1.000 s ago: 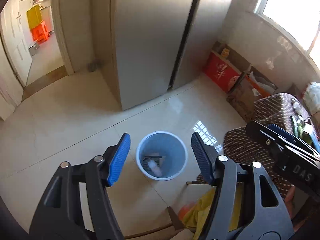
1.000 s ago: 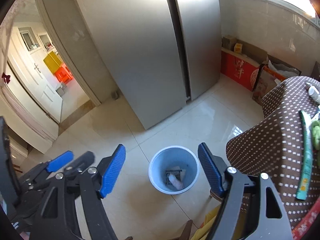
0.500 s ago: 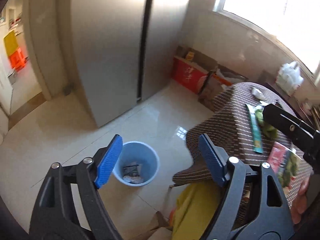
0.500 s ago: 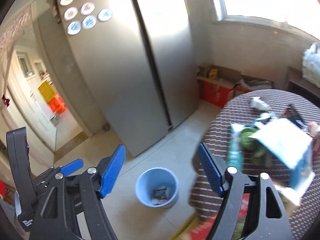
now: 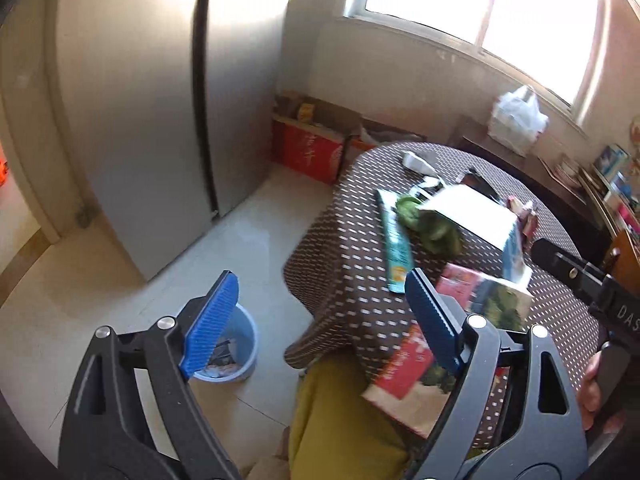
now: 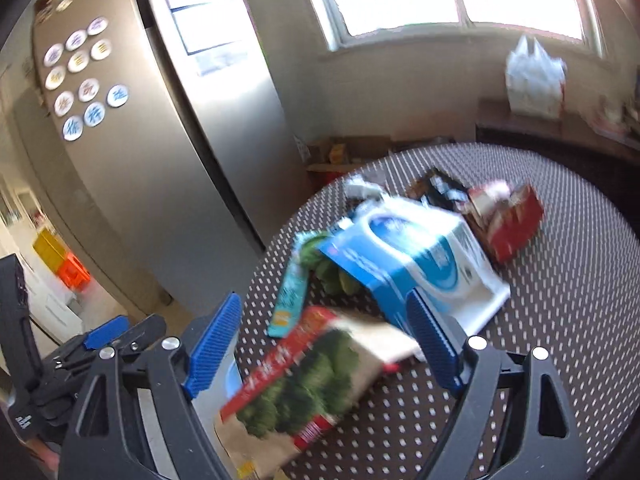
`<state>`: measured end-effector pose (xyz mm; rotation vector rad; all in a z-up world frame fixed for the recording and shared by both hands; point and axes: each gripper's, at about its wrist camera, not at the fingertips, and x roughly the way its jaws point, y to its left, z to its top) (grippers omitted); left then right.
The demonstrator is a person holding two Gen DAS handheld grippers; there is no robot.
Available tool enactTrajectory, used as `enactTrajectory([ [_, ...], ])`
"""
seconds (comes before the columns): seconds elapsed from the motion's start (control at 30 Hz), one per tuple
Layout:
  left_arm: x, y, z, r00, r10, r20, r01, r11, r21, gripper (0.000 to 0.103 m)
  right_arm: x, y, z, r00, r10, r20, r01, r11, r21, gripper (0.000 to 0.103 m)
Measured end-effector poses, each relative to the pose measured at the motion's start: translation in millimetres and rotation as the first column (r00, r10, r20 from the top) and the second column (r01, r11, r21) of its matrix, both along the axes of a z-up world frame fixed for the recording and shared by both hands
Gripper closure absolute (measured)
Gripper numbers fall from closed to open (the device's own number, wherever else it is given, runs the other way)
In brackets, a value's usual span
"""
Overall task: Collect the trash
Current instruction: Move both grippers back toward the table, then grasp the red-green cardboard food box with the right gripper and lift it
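A blue bin (image 5: 244, 344) with some rubbish inside stands on the floor left of a round table (image 5: 344, 264) under a brown dotted cloth. On the table lie a red-and-green packet (image 6: 312, 384), a blue-and-white carton (image 6: 412, 264), a teal wrapper (image 6: 290, 300), a green crumpled thing (image 5: 432, 228) and a red box (image 6: 512, 216). My left gripper (image 5: 320, 316) hangs over the table's near edge, its jaws opening, nothing between them. My right gripper (image 6: 320, 344) hovers above the red-and-green packet, its jaws opening too, the pads touching nothing.
A tall steel fridge (image 5: 140, 120) with round magnets stands behind the bin. A red cardboard box (image 5: 308, 152) sits on the floor by the wall. A white plastic bag (image 5: 518, 120) rests on a sideboard under the window. A yellow-cushioned chair (image 5: 340, 420) is tucked against the table.
Both views have swung from the bin on the floor up and to the right onto the table. Both pairs of jaws stand wider apart than before.
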<state>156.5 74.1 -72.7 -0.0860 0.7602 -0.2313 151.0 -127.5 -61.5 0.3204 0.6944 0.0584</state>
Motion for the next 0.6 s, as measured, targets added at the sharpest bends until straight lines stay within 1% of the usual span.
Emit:
enactTrajectory([
  [0.17, 2, -20, -16, 0.998, -0.045, -0.045, 0.046, 0.999, 0.011, 0.019, -7, -14, -24, 0.998, 0.019, -0.067, -0.012, 0.995, 0.096, 0.020],
  [0.3, 4, -29, -32, 0.995, -0.051, -0.083, 0.055, 0.998, 0.039, 0.019, -6, -11, -43, 0.991, 0.052, -0.125, -0.029, 0.984, 0.178, 0.020],
  [0.47, 5, -25, -42, 0.992, -0.048, -0.113, 0.051, 0.998, 0.030, 0.019, 3, 3, -58, 0.981, 0.093, -0.170, -0.055, 0.975, 0.216, 0.021],
  [0.5, 4, -23, -43, 0.992, -0.044, -0.119, 0.048, 0.998, 0.029, 0.019, 5, 6, -61, 0.978, 0.103, -0.181, -0.061, 0.973, 0.224, 0.031],
  [0.53, 4, -22, -44, 0.992, -0.043, -0.122, 0.047, 0.999, 0.028, 0.019, 9, 7, -64, 0.976, 0.111, -0.188, -0.066, 0.971, 0.230, 0.038],
  [0.57, 4, -21, -46, 0.991, -0.043, -0.127, 0.046, 0.999, 0.026, 0.019, 13, 10, -67, 0.972, 0.120, -0.201, -0.070, 0.968, 0.239, 0.051],
  [0.6, 4, -20, -47, 0.991, -0.041, -0.131, 0.045, 0.999, 0.025, 0.019, 17, 11, -72, 0.968, 0.134, -0.214, -0.076, 0.963, 0.259, 0.058],
])
